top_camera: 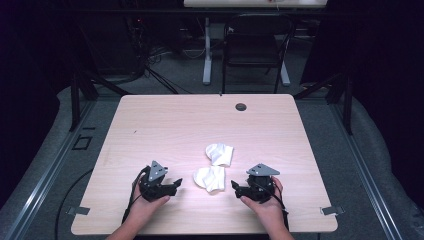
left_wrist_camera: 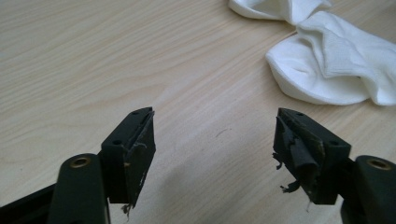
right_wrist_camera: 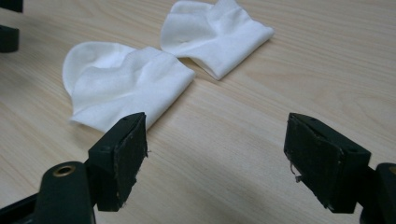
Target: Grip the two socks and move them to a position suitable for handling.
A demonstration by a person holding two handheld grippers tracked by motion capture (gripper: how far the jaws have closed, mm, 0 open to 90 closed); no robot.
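A: Beside the near sock (top_camera: 210, 179), what flanks it on the worktop (top_camera: 165, 125)?
B: Left claw (top_camera: 176, 183) and right claw (top_camera: 235, 187), both released, empty; the right gripper view shows the far sock (right_wrist_camera: 215, 33) touching the near one.

The table (top_camera: 165, 125) has a pale wood-grain top, smooth with a soft sheen — it looks like laminate rather than bare timber. The two socks (right_wrist_camera: 130, 84) are white knitted cloth, matt and soft, with a fine ribbed weave where the fabric folds. The left gripper (left_wrist_camera: 215, 154) has jaws of matt black plastic, each with a brass-coloured metal insert near its base; the inner pads look like dark rubber or foam — worn, frayed and peeling at the edges. The right gripper (right_wrist_camera: 215, 158) is of the same matt black plastic, its pads rough and dull. Each gripper carries a flat grey plate (top_camera: 159, 170), matt, with small holes.
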